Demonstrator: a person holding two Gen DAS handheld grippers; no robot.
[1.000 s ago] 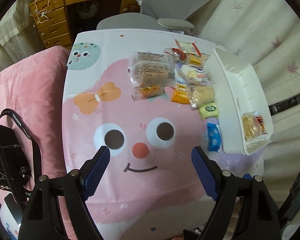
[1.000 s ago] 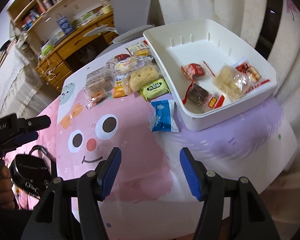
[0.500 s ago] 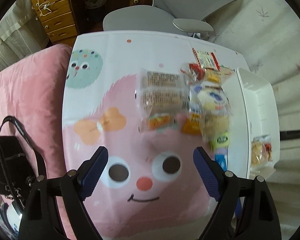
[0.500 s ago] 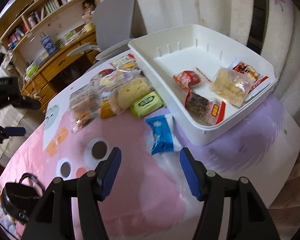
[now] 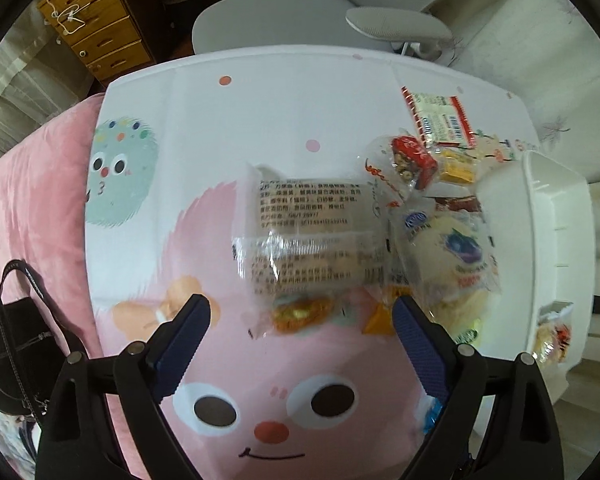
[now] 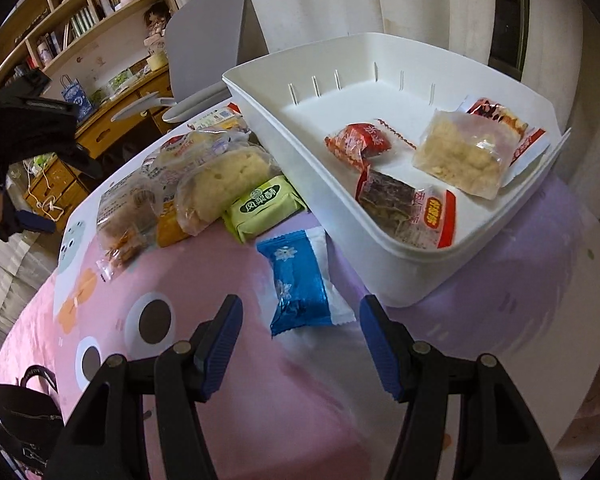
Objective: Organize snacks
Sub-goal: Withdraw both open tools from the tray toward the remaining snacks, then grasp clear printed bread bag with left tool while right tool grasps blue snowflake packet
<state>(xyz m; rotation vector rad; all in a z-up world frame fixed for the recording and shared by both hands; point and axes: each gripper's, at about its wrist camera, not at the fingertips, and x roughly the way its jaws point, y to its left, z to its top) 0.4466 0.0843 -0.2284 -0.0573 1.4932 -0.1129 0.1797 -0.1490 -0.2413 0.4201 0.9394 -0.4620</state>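
Note:
A white bin (image 6: 396,92) on the table holds several wrapped snacks, among them a red packet (image 6: 360,144) and a pale cake (image 6: 464,156); its wall also shows in the left wrist view (image 5: 540,216). A pile of loose snacks lies left of it. My left gripper (image 5: 300,320) is open just short of a clear-wrapped cake (image 5: 312,236) and a small orange snack (image 5: 300,312). My right gripper (image 6: 300,320) is open with a blue packet (image 6: 300,284) lying right in front of its jaws. A green packet (image 6: 264,208) lies behind it.
A pink cartoon-face cloth (image 5: 260,392) covers the table. A grey office chair (image 5: 300,20) stands behind it, a wooden drawer unit (image 5: 100,32) farther back. A black bag (image 5: 16,344) lies on a pink cushion at the left. Curtains hang at the right.
Both grippers have moved forward over the table. The left one has closed in on the clear-wrapped cake, the right one on the blue packet. Both stay open.

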